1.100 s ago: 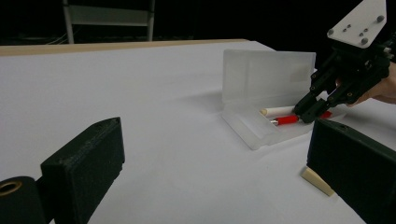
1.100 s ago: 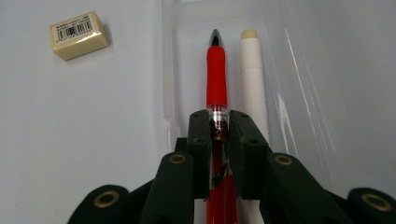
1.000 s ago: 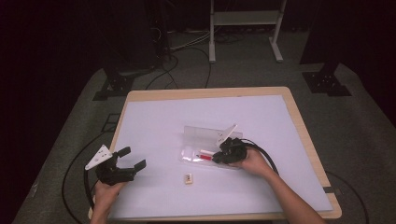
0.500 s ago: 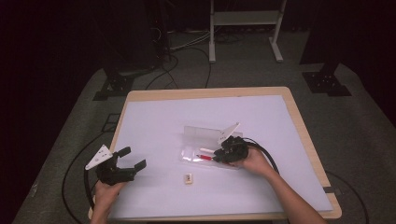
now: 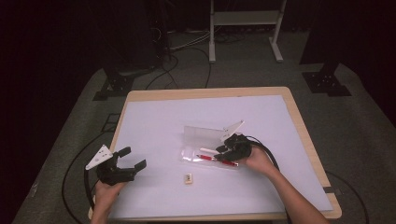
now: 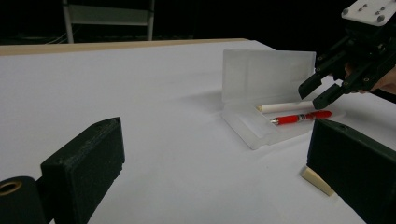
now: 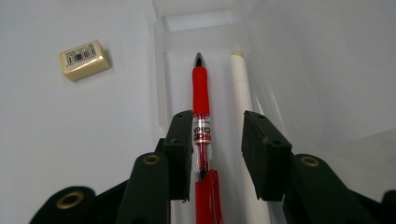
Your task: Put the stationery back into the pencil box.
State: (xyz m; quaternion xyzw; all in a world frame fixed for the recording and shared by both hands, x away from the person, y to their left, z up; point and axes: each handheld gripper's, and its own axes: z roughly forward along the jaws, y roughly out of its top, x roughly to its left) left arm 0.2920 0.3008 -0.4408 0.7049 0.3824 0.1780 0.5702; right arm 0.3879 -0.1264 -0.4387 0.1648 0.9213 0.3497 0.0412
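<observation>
A clear plastic pencil case (image 5: 203,135) lies open mid-table with its lid (image 6: 266,74) standing up. Inside the tray (image 7: 196,21) rest a red pen (image 7: 201,88) (image 5: 212,158) (image 6: 299,117) and a white pen (image 7: 240,88) (image 6: 285,107). My right gripper (image 7: 218,116) (image 5: 223,150) (image 6: 314,97) hovers over the tray's right end. Its jaws have just been opening and the red pen lies between them, beside the left pad, with the right pad well apart from it. My left gripper (image 5: 134,157) (image 6: 219,140) stands open and empty at the table's front left.
A small cream eraser (image 5: 188,178) (image 6: 316,181) (image 7: 85,58) sits on the white mat in front of the case. The wooden table edge (image 5: 205,92) frames the mat. Cables trail off both grippers; stands and a metal frame are on the floor beyond.
The right gripper's jaws have spread wider around the red pen, which now rests in the tray. Both hands stay about where they were.
</observation>
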